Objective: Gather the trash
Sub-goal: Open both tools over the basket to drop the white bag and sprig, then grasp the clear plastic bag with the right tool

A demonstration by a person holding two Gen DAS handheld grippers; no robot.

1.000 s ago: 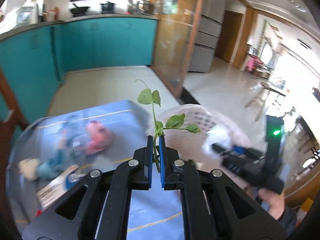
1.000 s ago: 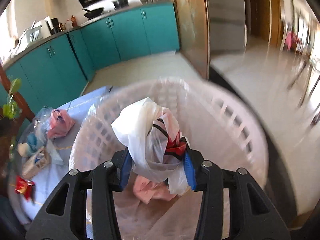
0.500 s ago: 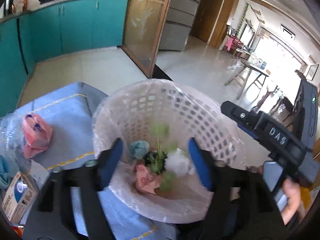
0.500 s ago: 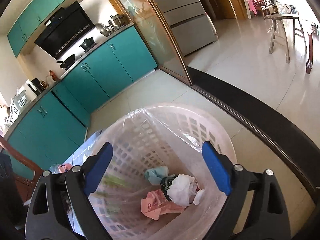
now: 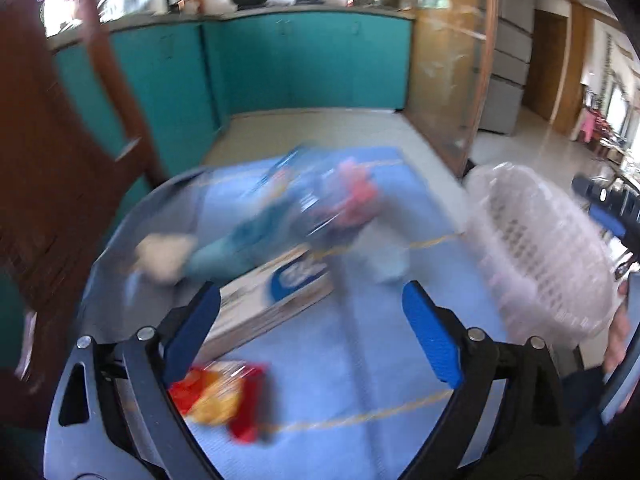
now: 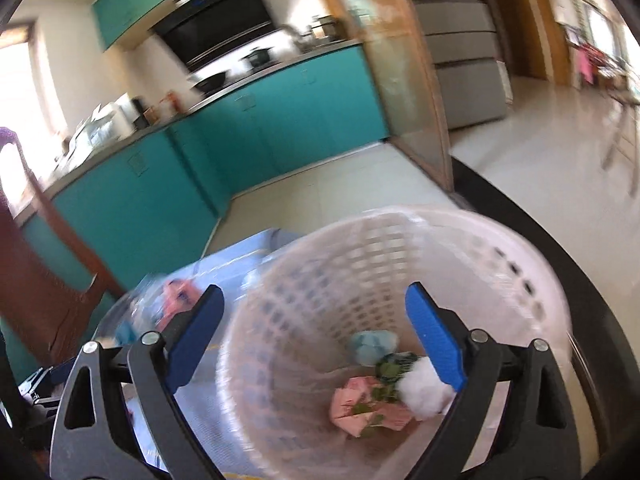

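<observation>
My left gripper [image 5: 310, 336] is open and empty above the blue-clothed table [image 5: 360, 360]. Below it lie a red and yellow wrapper [image 5: 220, 396] and a cardboard box [image 5: 272, 304]. Farther off are a pink bag [image 5: 352, 196], a teal item [image 5: 240, 236] and a beige lump [image 5: 164, 248], all blurred. My right gripper [image 6: 316, 340] is open and empty over the white lined basket [image 6: 400, 248], which holds a green sprig [image 6: 384, 384], a white bag [image 6: 424, 392], pink paper [image 6: 360, 404] and a light blue wad [image 6: 372, 344]. The basket [image 5: 540, 252] also stands right of the table.
A brown wooden chair [image 5: 60, 160] stands at the left of the table. Teal kitchen cabinets [image 5: 304, 64] line the far wall. A glass door [image 5: 448, 60] and a tiled floor [image 6: 540, 140] lie to the right.
The left gripper opened and dropped the green sprig into the basket, then swung left over the table. The right gripper opened and dropped the white bag into the basket.
</observation>
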